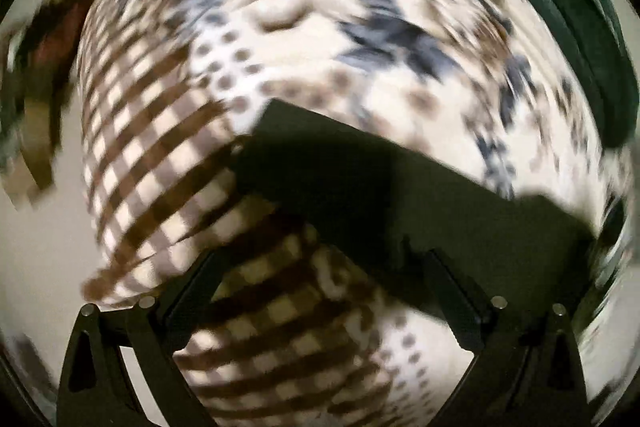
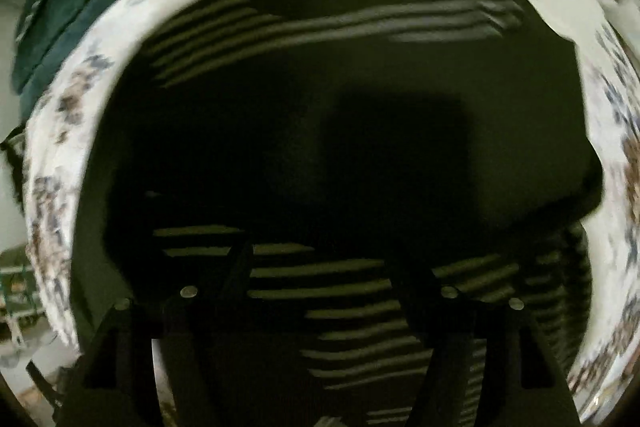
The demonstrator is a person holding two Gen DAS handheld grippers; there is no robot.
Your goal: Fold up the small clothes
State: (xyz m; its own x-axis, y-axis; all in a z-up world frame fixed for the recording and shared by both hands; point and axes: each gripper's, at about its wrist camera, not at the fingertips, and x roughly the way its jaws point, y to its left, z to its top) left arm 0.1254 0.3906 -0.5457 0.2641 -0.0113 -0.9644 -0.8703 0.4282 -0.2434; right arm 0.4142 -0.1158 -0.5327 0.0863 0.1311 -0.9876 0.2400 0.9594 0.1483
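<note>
A dark garment with pale stripes [image 2: 320, 131] fills the right wrist view, spread over a white patterned bedspread [image 2: 60, 163]. In the left wrist view its dark corner [image 1: 400, 195] lies across the bedspread [image 1: 304, 43], which has brown checks, dots and blue flowers. My left gripper [image 1: 320, 267] points down at this corner; its fingers [image 1: 192, 291] stand apart, with checked cloth between them. My right gripper [image 2: 320, 267] hovers close over the striped cloth; its dark fingers [image 2: 236, 267] merge with the garment. Both views are blurred by motion.
A dark green cloth [image 1: 592, 67] lies at the bed's far right edge in the left wrist view, and shows in the right wrist view [image 2: 64, 11] at upper left. Pale floor [image 1: 36, 247] shows to the left of the bed.
</note>
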